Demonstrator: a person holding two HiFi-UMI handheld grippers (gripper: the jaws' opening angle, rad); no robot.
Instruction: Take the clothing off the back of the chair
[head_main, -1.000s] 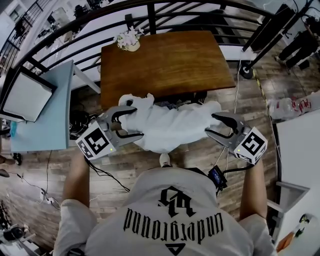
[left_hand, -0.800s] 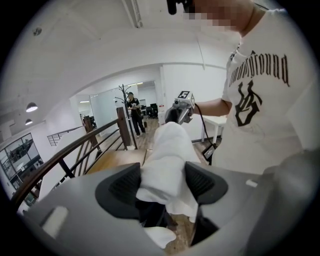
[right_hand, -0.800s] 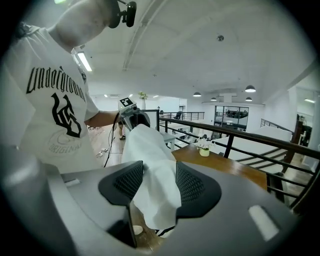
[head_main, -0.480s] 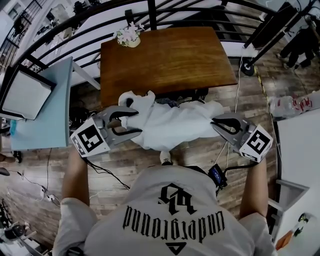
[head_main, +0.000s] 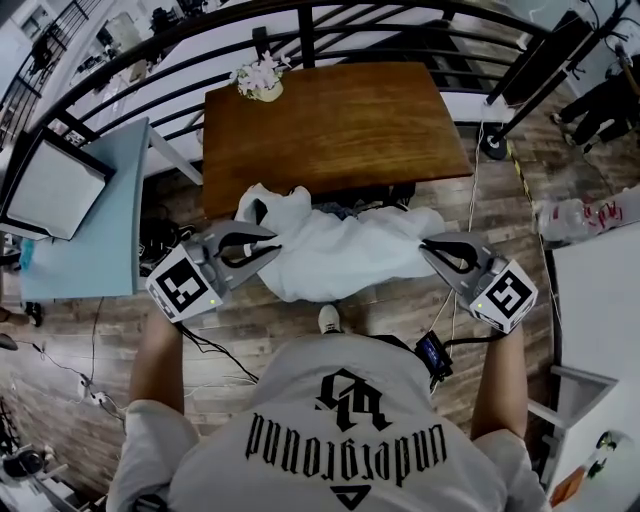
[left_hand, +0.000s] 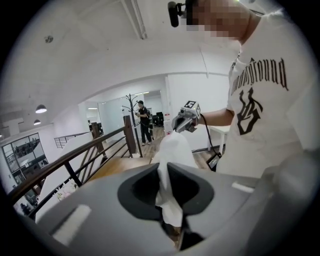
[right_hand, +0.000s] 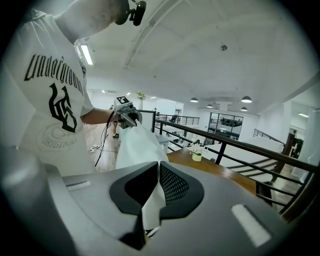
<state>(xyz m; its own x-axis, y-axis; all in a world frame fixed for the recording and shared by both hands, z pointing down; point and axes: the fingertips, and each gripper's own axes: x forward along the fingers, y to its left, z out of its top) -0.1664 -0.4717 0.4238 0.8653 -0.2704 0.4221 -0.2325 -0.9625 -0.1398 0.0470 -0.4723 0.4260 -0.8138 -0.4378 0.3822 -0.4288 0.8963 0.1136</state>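
A white garment (head_main: 335, 250) lies draped over the back of a chair (head_main: 345, 208), which it mostly hides, just in front of a wooden table (head_main: 330, 120). My left gripper (head_main: 268, 250) is at the garment's left end and its jaws are closing. White cloth (left_hand: 174, 147) is pinched between them in the left gripper view (left_hand: 163, 167). At the right end, my right gripper (head_main: 427, 243) is also closing its jaws. A fold of the garment (right_hand: 132, 145) is clamped between them in the right gripper view (right_hand: 159, 167). The cloth stretches between the two grippers.
A small pot of flowers (head_main: 258, 80) stands at the table's far left corner. A dark railing (head_main: 150, 70) runs behind the table. A pale blue table (head_main: 90, 230) is on the left and a white surface (head_main: 600, 300) on the right. Cables lie on the wooden floor (head_main: 220, 350).
Both grippers stood open around the garment's ends a second ago; now both have shut onto the cloth. The hands have hardly moved.
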